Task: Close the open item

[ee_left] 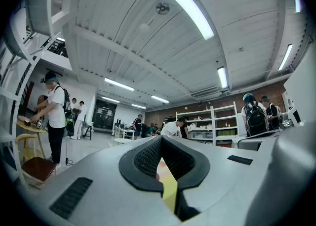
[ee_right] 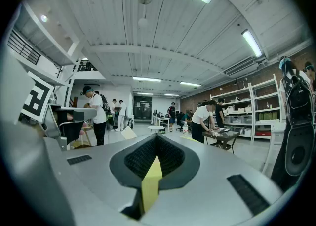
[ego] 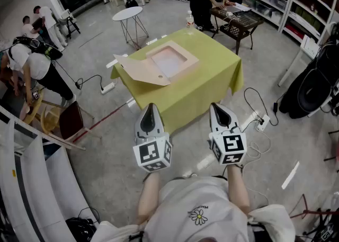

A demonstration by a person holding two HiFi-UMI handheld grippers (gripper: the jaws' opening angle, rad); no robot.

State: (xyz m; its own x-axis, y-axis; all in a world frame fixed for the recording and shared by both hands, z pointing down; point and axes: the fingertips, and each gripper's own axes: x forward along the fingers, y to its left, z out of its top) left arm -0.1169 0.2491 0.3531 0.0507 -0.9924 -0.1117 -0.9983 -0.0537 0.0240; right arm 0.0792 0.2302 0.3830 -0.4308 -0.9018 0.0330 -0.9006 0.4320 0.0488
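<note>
Lid (ego: 141,69), left of the box (ego: 189,62), should be folded over by left gripper (ego: 150,108) and right gripper (ego: 217,108), fingers pressed together.

The left tool (ego: 150,107) and right tool (ego: 217,107) are held side by side and apart, both pointing forward and roughly level. The jaws of each tool are closed, pad against pad. The left forearm (ego: 150,196) and right forearm (ego: 237,185) extend straight behind their tools.
</note>
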